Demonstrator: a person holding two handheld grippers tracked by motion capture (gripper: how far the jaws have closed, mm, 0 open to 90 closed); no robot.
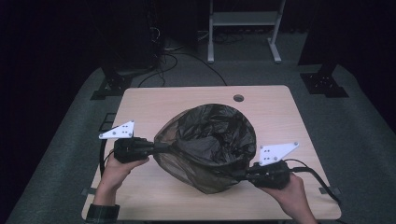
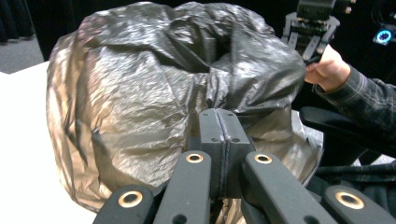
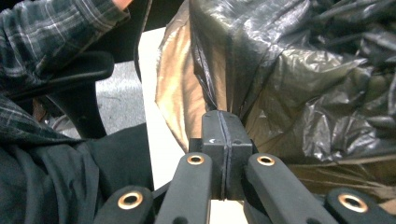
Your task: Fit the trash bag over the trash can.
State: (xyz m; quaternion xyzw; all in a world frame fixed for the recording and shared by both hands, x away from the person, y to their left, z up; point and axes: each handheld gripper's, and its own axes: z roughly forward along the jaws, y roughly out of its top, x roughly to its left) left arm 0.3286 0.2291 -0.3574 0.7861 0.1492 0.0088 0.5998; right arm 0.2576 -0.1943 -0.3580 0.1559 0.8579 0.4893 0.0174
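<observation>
Pale wood tabletop carries our crinkled, glossy black bin bag, ballooned round; left gripper pinches its rim at nine o'clock, right gripper at five.

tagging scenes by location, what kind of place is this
Probably a lab or recording studio: a lone wooden table on grey carpet, black drapes around, loose cables behind, a white stand.

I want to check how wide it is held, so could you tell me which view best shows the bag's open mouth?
The high view: it looks down into the black bag, whole rim visible. The left gripper view shows its bulging side, the right gripper view crumpled folds.
</observation>
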